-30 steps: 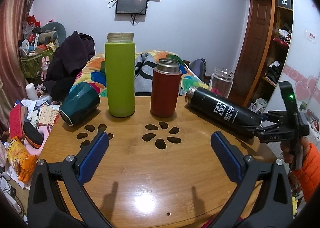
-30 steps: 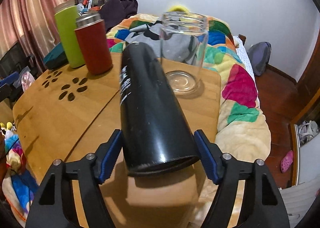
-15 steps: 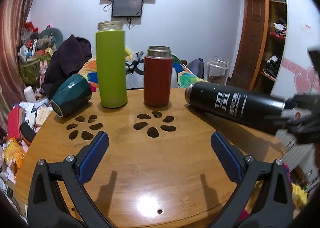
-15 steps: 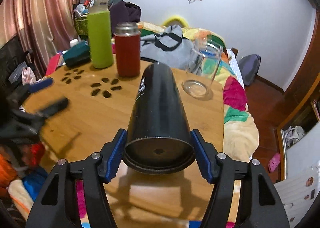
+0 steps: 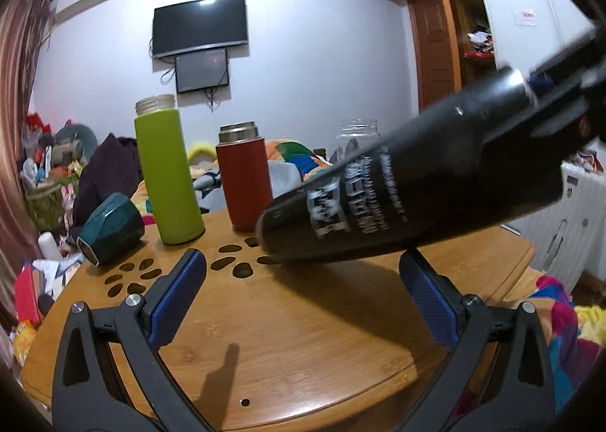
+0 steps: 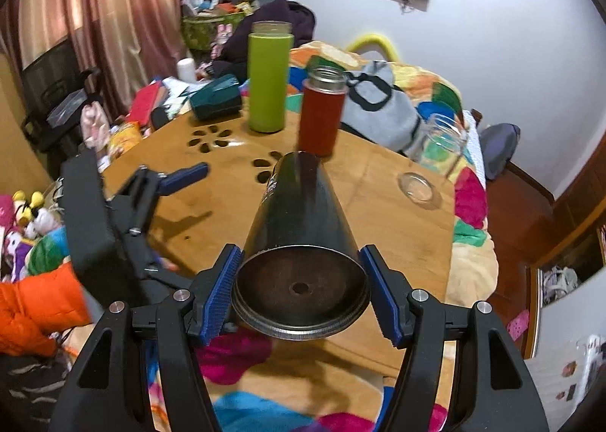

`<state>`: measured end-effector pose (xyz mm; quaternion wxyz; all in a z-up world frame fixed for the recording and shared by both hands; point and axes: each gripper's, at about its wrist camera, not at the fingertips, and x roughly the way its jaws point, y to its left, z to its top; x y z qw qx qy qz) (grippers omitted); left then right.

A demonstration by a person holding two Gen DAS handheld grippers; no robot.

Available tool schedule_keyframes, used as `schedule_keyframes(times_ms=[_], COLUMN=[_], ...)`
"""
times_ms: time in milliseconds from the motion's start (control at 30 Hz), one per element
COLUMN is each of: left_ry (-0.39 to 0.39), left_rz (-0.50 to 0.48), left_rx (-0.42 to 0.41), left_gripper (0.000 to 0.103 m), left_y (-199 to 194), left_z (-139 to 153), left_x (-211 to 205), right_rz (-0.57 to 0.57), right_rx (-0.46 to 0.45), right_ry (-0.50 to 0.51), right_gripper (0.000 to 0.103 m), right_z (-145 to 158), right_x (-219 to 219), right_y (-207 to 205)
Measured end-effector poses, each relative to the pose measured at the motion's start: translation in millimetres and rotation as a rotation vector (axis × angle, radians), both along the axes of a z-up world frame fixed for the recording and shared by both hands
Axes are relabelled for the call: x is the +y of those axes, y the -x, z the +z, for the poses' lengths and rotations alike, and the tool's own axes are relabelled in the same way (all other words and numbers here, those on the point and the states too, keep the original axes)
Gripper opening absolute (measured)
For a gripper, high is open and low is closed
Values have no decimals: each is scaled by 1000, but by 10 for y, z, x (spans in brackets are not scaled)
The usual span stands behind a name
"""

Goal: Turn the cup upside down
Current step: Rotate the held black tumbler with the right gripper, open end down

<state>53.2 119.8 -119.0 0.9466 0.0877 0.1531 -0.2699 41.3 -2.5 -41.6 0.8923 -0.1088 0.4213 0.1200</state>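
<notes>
My right gripper [image 6: 303,292] is shut on the base end of a black cup [image 6: 299,212], a tall flask with white lettering. It holds the black cup [image 5: 397,182] tilted in the air, mouth end down toward the wooden table [image 5: 303,337], base end up at the right. The mouth hovers just above the paw-shaped cutouts [image 5: 238,265]. My left gripper [image 5: 303,280] is open and empty, low over the table's near part, below the cup. It shows at the left in the right wrist view [image 6: 174,176].
A green bottle [image 5: 166,170], a red flask [image 5: 244,174] and a clear glass jar [image 5: 356,138] stand upright at the back of the table. A dark teal cup [image 5: 110,233] lies on its side at the left. A bed with a colourful quilt [image 6: 416,91] lies behind.
My right gripper has lifted the black cup's base end higher and tipped its mouth down toward the table, swinging it over my left gripper. My left gripper has stayed open and dropped lower.
</notes>
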Motion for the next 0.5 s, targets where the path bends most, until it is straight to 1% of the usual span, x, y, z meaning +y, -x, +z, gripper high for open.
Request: schedule_keyframes(times_ms=[133, 267, 300, 400, 500], left_ry=[-28, -35, -25, 5, 3], left_rz=[-3, 4, 2, -20, -32], left_rx=[-92, -147, -160, -157, -174], left_gripper=[103, 103, 103, 103, 103], left_y=[99, 157, 163, 177, 237], left_z=[-46, -40, -37, -21, -24], left_x=[-57, -74, -59, 3, 1], right_rz=[36, 68, 79, 101, 128], right_rx=[18, 39, 42, 44, 43], right_ry=[15, 27, 34, 52, 67], right_gripper=[61, 61, 61, 62, 63], right_z=[44, 75, 91, 105, 103], right_x=[116, 231, 274, 325, 344], right_y=[49, 111, 143, 207, 262])
